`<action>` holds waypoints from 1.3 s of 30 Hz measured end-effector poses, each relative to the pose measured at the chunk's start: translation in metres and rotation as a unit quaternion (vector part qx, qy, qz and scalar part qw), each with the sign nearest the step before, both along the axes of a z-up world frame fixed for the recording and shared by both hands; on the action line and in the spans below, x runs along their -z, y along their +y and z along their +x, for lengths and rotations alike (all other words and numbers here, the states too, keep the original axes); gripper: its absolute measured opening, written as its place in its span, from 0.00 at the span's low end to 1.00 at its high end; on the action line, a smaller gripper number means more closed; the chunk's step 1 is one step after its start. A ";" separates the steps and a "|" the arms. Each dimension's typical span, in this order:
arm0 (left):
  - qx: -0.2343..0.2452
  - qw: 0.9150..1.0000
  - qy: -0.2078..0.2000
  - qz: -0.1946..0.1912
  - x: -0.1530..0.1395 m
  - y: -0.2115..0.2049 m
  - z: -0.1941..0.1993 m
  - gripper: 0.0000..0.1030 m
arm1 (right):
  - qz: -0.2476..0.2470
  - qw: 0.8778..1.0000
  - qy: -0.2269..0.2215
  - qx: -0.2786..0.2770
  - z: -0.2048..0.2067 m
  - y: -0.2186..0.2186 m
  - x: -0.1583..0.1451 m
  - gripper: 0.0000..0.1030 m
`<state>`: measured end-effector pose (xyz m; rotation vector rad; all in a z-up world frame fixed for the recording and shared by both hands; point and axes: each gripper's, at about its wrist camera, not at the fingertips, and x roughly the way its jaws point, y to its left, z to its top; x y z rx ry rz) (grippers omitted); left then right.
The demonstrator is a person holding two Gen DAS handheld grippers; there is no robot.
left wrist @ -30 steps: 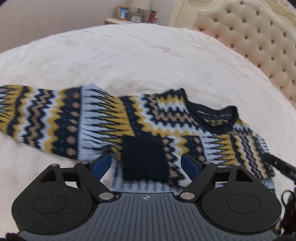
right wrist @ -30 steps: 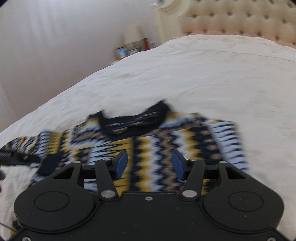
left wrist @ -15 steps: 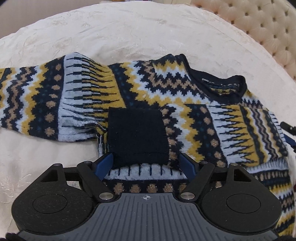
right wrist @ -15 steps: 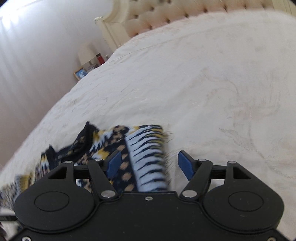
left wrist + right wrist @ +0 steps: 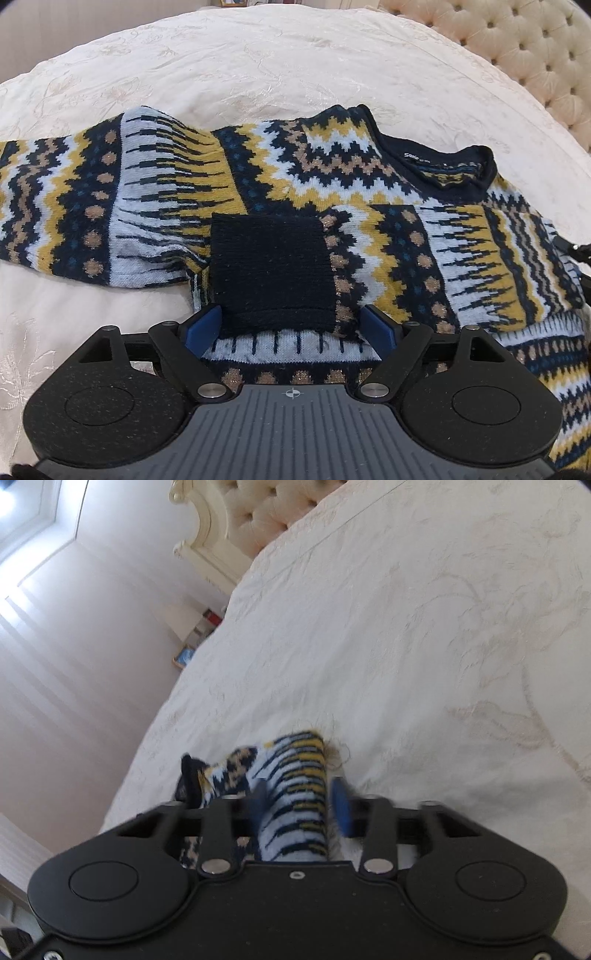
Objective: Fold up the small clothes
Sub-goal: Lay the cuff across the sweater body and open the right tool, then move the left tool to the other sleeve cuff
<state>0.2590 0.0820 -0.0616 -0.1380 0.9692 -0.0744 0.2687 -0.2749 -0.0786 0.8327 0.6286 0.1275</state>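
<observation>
Garment: a patterned knit sweater is spread on the bed, with its neck toward the headboard and one sleeve reaching toward the left edge of the bed.
Cuff: a dark navy cuff is folded over the body of the sweater, on the side near the left tongs.
Left tongs: the jaws are wide, and the cuff lies between the blue pads but is not pressed by them.
Right tongs: the jaws have just been closing and are now narrow; a fold of the sweater's side is between them. The picture is blurred there, so a firm pinch is judged, not clearly seen.
Step in hand: it is judged that the right side is to be taken and folded inward.
How to do well: all layers of the fold should be caught before lifting. The side should be carried over low and slowly, so that the folded cuff is not disturbed. The left tongs can be pressed on the body to hold it.
Risk: the soft knit can slip out or be bunched.
</observation>
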 end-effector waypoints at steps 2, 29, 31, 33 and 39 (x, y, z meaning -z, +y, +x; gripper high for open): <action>0.000 1.000 -0.001 -0.002 0.000 0.000 0.000 0.78 | -0.042 0.999 -0.015 0.007 -0.005 0.009 -0.014 0.18; 0.013 1.000 -0.016 0.000 0.000 0.000 -0.007 0.83 | -0.339 0.936 0.027 -0.091 -0.034 0.122 -0.072 0.75; 0.016 1.000 -0.019 -0.001 0.000 0.000 -0.007 0.85 | -0.370 0.921 0.051 -0.114 -0.029 0.136 -0.062 0.76; 0.023 0.999 -0.022 -0.003 0.001 0.000 -0.008 0.89 | -0.401 0.906 0.053 -0.123 -0.030 0.146 -0.055 0.77; 0.049 0.998 -0.028 0.020 0.002 -0.006 -0.011 0.91 | -0.372 0.922 0.014 -0.108 -0.039 0.145 -0.077 0.80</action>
